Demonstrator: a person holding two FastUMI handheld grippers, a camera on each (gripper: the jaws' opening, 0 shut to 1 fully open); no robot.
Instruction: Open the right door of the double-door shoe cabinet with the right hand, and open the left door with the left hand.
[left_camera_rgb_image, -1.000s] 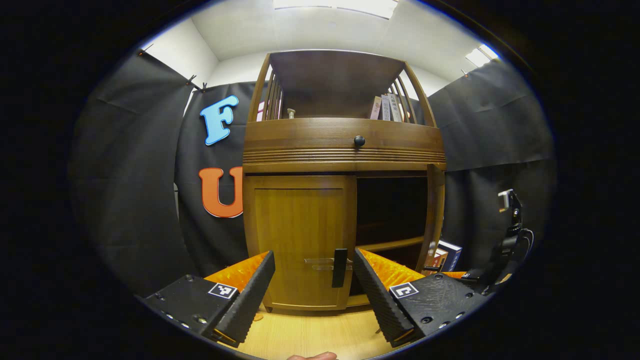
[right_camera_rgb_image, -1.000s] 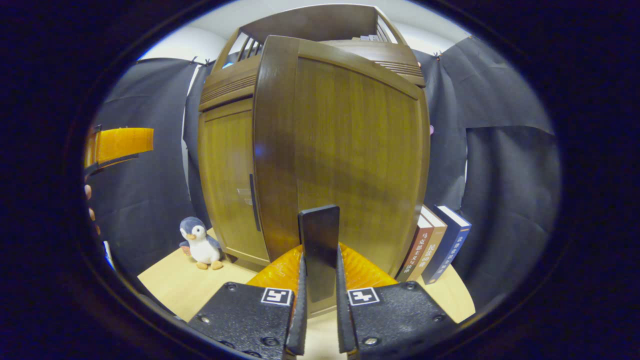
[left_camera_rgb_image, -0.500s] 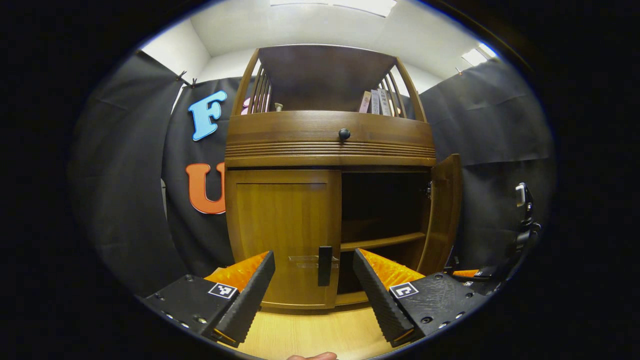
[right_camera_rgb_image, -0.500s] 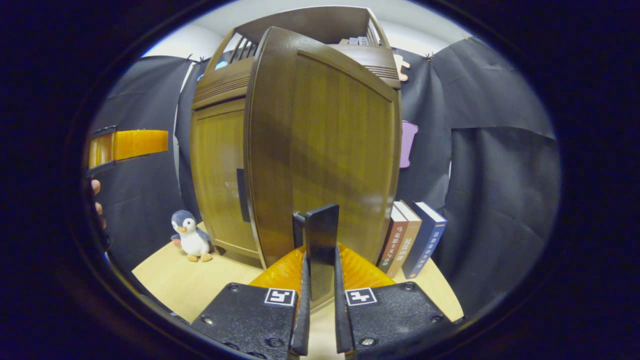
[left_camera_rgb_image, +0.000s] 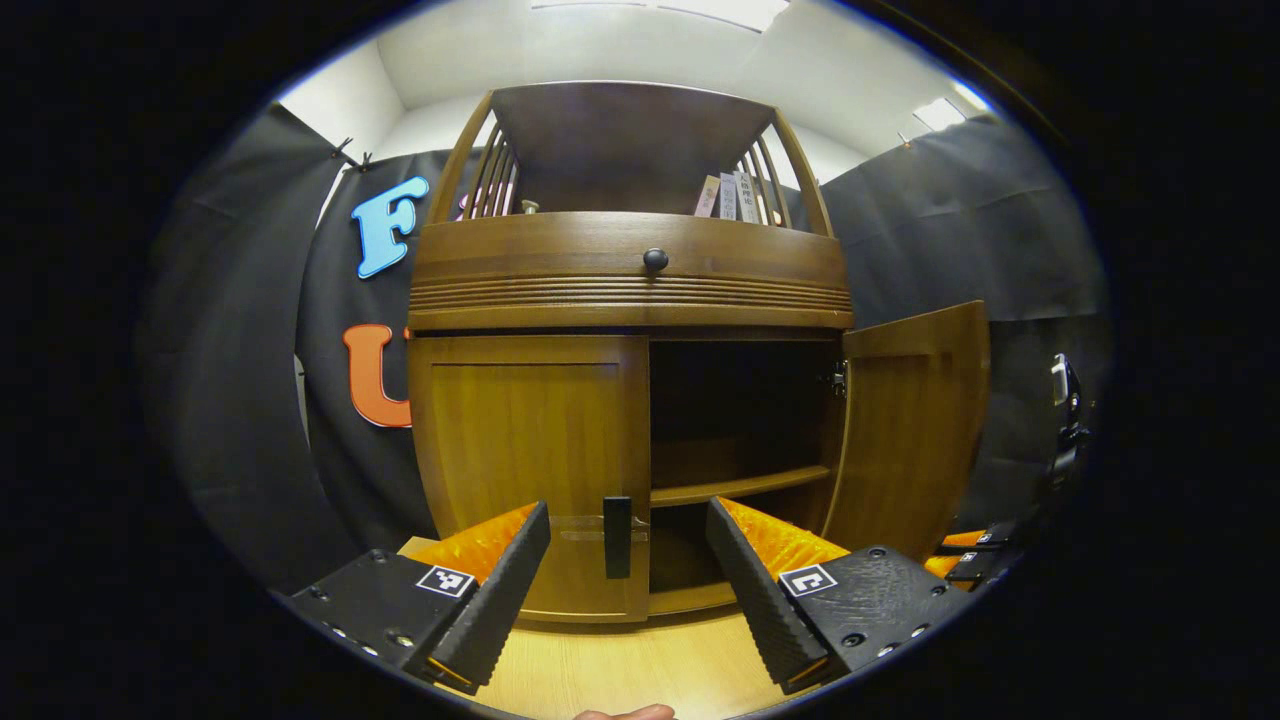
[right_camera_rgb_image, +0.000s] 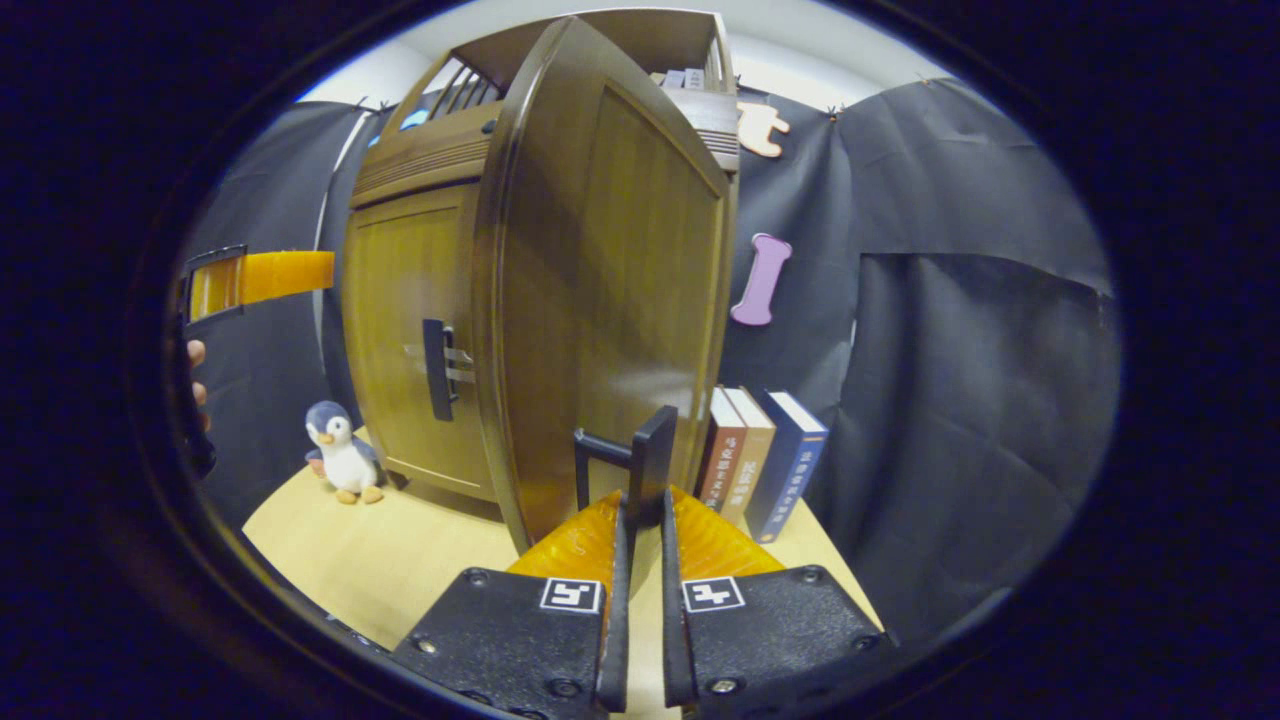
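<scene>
The wooden shoe cabinet (left_camera_rgb_image: 630, 285) stands straight ahead in the left gripper view. Its left door (left_camera_rgb_image: 530, 460) is closed, with a dark vertical handle (left_camera_rgb_image: 617, 537). My left gripper (left_camera_rgb_image: 626, 508) is open, its fingers spread to either side of that handle and short of it. The right door (left_camera_rgb_image: 910, 430) stands wide open, baring a dark interior with a shelf (left_camera_rgb_image: 740, 487). In the right gripper view, my right gripper (right_camera_rgb_image: 641, 503) is shut on the right door's handle (right_camera_rgb_image: 652, 462) at the edge of the right door (right_camera_rgb_image: 610, 290). The left door's handle (right_camera_rgb_image: 436, 369) shows beyond.
A plush penguin (right_camera_rgb_image: 338, 450) sits on the light wooden table (right_camera_rgb_image: 400, 555) left of the cabinet. Three books (right_camera_rgb_image: 760, 460) stand behind the open door. One of the left gripper's fingers (right_camera_rgb_image: 280, 277) and a hand (right_camera_rgb_image: 195, 365) show at far left. A drawer knob (left_camera_rgb_image: 655, 259) sits above the doors.
The right door has swung farther open, pulled by the right gripper shut on its handle. The left gripper stays open and has lined up closer on the left door's handle.
</scene>
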